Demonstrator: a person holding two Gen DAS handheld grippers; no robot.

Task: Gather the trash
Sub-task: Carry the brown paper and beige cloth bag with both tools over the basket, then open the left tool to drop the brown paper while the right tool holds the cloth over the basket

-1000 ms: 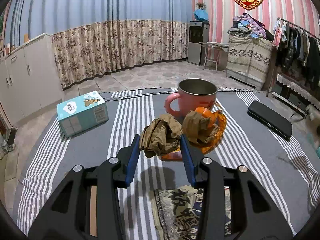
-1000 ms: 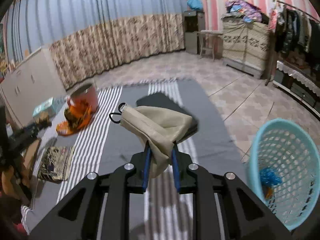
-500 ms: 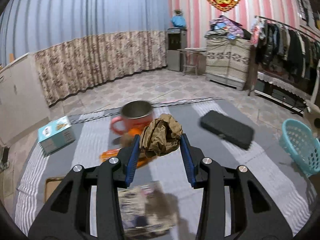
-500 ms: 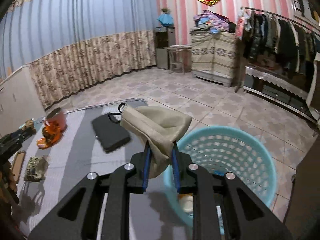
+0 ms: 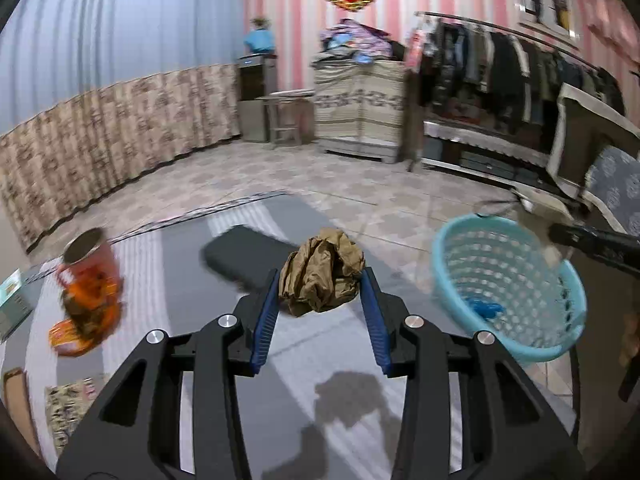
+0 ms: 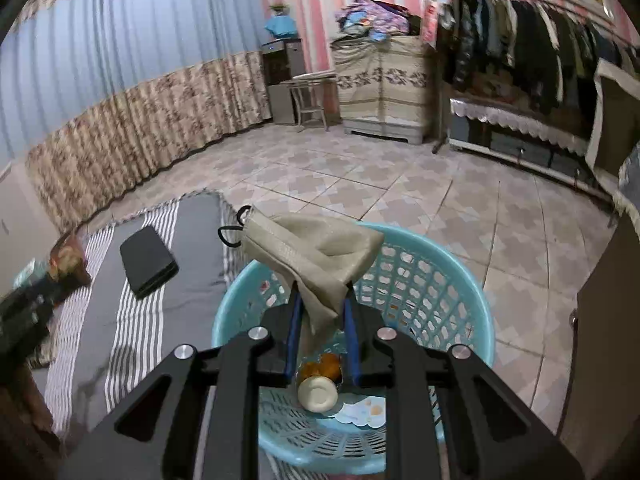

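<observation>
My left gripper [image 5: 320, 280] is shut on a crumpled brown paper ball [image 5: 322, 274], held above the striped mat, left of the light-blue mesh basket [image 5: 520, 344]. My right gripper [image 6: 320, 300] is shut on a beige face mask [image 6: 312, 252] with black ear loops, held right over the basket [image 6: 460, 292]. Inside the basket lie an orange bottle with a cream cap [image 6: 320, 384] and a white scrap [image 6: 360, 414]. A blue scrap [image 5: 484, 308] shows in it in the left wrist view.
A black flat case [image 5: 244, 256] lies on the grey striped mat [image 5: 180, 264]; it also shows in the right wrist view [image 6: 148, 260]. A pink mug with orange wrappers [image 5: 88, 280] stands at left. Tiled floor, a clothes rack [image 6: 520, 48] and cabinets lie beyond.
Both grippers have swung right toward the basket. The right one now hangs over it with the mask; the left one, still holding the paper ball, has left the mug behind.
</observation>
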